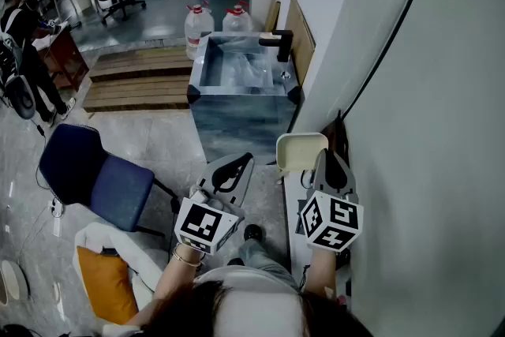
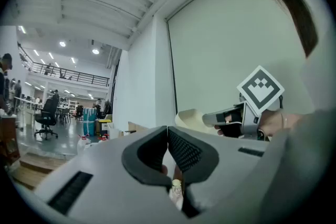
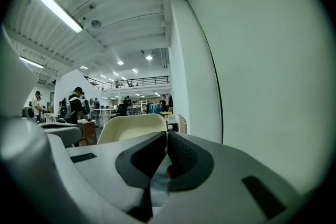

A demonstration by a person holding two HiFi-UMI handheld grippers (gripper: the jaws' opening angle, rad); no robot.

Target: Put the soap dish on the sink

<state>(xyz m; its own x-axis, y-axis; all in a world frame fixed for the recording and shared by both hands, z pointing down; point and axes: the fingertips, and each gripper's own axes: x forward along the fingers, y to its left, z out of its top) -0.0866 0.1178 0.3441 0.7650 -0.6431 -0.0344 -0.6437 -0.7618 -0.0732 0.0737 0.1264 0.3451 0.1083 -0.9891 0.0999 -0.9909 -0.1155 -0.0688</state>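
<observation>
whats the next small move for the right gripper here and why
Probably carry the soap dish forward toward the sink. The right gripper is shut on the dish's edge, and the dish sits well short of the sink, which stands ahead along the wall. The left gripper is shut and empty.

A white wall [image 1: 442, 91] runs along the right. A blue chair [image 1: 95, 174] stands on grey floor [image 1: 158, 142], wooden pallets [image 1: 138, 81] beyond. Strip lights [image 3: 58, 8] glow overhead.

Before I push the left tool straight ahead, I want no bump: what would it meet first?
Probably the sink cabinet, which lies straight ahead of the left tool in the head view. Height is unclear, so it might pass over the top.
</observation>
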